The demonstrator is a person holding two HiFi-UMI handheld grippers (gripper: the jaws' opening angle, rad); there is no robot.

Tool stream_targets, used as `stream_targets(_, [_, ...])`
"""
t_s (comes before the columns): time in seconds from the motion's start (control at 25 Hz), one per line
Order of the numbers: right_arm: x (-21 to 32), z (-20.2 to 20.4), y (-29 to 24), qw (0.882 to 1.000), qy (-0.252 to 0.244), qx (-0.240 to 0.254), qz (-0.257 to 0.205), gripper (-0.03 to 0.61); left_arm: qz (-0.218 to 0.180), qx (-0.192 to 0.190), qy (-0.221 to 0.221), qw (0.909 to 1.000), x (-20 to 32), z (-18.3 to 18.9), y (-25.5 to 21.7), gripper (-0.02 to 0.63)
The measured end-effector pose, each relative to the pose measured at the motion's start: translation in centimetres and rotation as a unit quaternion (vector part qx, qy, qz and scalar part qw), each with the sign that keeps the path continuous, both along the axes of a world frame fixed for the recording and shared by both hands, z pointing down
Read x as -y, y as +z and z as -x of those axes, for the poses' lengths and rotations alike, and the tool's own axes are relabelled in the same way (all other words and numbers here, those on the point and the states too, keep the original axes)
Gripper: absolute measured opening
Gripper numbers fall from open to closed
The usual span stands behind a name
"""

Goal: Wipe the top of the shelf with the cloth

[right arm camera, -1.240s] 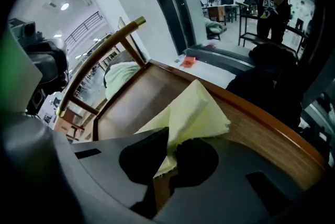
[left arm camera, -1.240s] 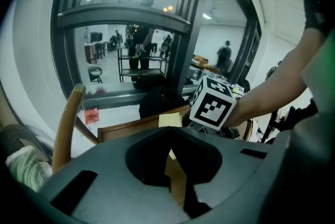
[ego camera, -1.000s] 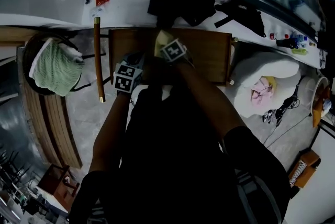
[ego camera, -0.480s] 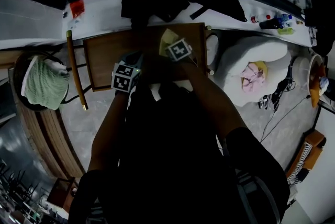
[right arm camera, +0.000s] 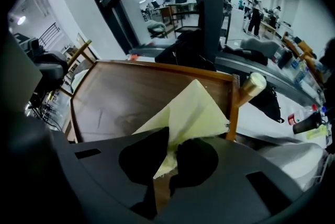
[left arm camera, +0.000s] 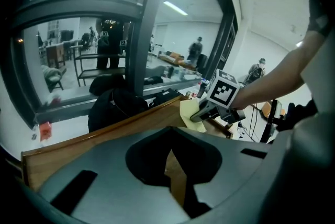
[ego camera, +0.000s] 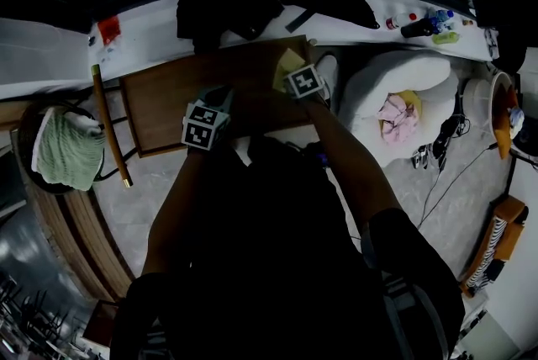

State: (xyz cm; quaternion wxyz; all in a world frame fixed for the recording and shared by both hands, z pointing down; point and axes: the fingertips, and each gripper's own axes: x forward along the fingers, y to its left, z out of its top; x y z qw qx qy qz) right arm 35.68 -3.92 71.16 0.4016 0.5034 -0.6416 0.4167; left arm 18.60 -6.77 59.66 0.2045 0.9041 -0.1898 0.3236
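Note:
The brown wooden shelf top lies below me. A pale yellow cloth rests on it near the far right corner, with my right gripper shut on it. In the right gripper view the cloth fans out from the shut jaws over the wood, close to the corner post. My left gripper hovers at the shelf's front edge, jaws shut with nothing in them. From the left gripper view the right gripper and the cloth show ahead.
A black bag lies on the white ledge behind the shelf, with bottles further right. A white cushion sits to the right. At the left are a wooden stick and a green cloth bundle.
My right gripper has dragged the cloth rightward across the shelf top, from the middle to the far right corner. The left gripper has stayed at the front edge.

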Motion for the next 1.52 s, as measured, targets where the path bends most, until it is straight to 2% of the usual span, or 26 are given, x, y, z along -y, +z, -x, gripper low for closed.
stream_targets(0.12, [-1.4,-1.1,0.0,0.999,0.019,-0.002,0.027,0.031,0.002,0.003,-0.006,1.0,-0.2,0.4,0.2,0.011])
stream_targets(0.36, [-1.8,-3.7,-0.6,0.997,0.047,-0.051,0.028,0.031,0.007,0.003,-0.027,0.9996,-0.1,2.4,0.7,0.011])
stream_targets(0.44, [-0.3,-2.3,-1.4,0.998,0.041,-0.038,-0.007,0.031,0.005,-0.001,-0.038,0.9993,0.2,3.6,0.5,0.011])
stream_targets(0.52, [2.3,1.3,-2.8,0.999,0.013,-0.014,-0.051,0.031,-0.001,-0.005,-0.051,0.9987,1.0,5.1,0.2,0.011])
stream_targets(0.76, [7.6,17.5,-6.0,0.992,-0.064,0.056,-0.089,0.031,-0.015,-0.003,-0.081,0.9966,2.7,12.8,-1.9,0.011])
stream_targets(0.88, [9.7,26.5,-6.2,0.985,-0.092,0.106,-0.096,0.031,-0.036,0.014,-0.08,0.996,3.8,18.3,-2.8,0.011])
stream_targets(1.0, [10.8,34.8,-5.6,0.977,-0.115,0.156,-0.094,0.031,-0.04,0.024,-0.107,0.9932,5.0,24.1,-3.2,0.011])
stream_targets(1.12, [10.9,41.6,-4.7,0.971,-0.137,0.182,-0.079,0.031,-0.046,0.042,-0.111,0.9918,5.6,28.8,-3.1,0.011])
stream_targets(1.32, [11.2,49.4,-2.9,0.963,-0.18,0.19,-0.063,0.031,-0.047,0.052,-0.121,0.9902,6.4,33.6,-3.0,0.011])
stream_targets(1.52, [10.5,51.5,-0.1,0.963,-0.219,0.154,-0.042,0.031,-0.044,0.05,-0.116,0.991,5.4,34.6,-2.8,0.011])
